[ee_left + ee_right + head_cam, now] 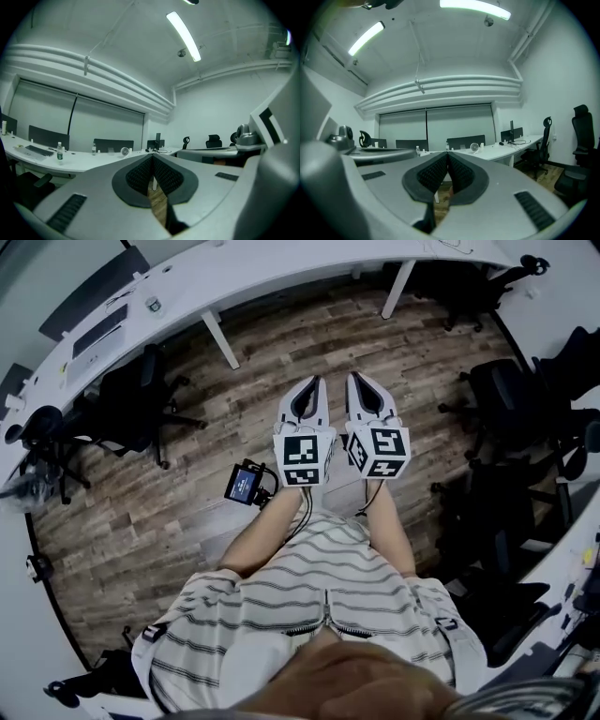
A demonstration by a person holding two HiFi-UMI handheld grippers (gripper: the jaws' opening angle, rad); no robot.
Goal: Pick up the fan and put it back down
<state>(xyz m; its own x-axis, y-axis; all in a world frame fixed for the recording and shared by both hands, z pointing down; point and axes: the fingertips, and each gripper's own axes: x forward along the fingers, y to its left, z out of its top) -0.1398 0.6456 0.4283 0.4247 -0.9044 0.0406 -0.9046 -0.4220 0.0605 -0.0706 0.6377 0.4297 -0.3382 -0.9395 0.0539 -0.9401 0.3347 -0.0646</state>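
Well apart from both claws: spot the fan (475, 147) far across the room, standing on the long white desk (497, 152), beyond and slightly right of the tips of the right gripper (447, 153) in the right gripper view. From the left gripper (153, 156), find it on the same desk, far ahead and a little left of the tips, with a water bottle (59, 151) further left along the desktop. Looks small, round and pale, with a circular face turned toward the room, upright on the desk; too small to make out finer detail. Both clenched, ribbed pads meeting at the tips, with nothing between them. In the head view, held side by side and level over the wood floor (187, 521), pointing toward the curved desk.
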